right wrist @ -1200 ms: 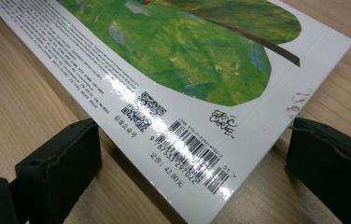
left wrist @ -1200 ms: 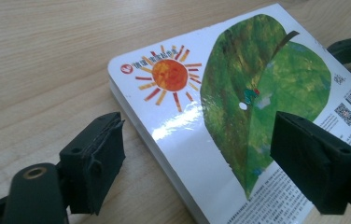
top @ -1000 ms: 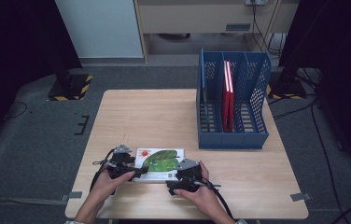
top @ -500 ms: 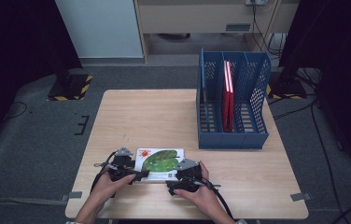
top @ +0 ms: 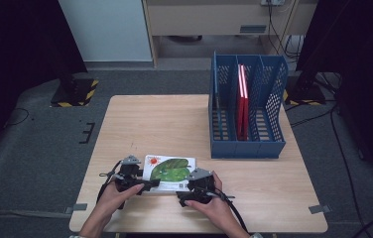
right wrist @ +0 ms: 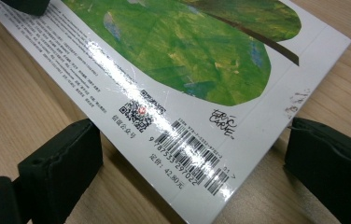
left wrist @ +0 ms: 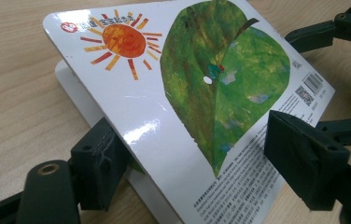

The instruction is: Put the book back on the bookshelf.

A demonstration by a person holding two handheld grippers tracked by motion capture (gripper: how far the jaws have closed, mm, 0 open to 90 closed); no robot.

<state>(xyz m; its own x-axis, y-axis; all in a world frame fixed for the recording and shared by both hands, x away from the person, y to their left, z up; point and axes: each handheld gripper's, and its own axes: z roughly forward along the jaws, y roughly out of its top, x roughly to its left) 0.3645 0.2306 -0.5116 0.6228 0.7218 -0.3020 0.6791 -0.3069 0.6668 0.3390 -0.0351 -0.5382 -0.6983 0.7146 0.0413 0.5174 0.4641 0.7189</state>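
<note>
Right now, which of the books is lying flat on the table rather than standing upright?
The white picture book with the green leaf and orange sun, near the table's front edge between both grippers. The red books stand upright in the blue perforated file rack.

A: What changed on my end in that last sec?

B: Only my left gripper (left wrist: 197,163). Its jaws were just closing in around the near edge of the picture book (top: 168,168), w/ the cover between them.

A: Cover pinched?

B: One jaw sat under it, the other over it; couldn't tell if the pads pressed.
</note>
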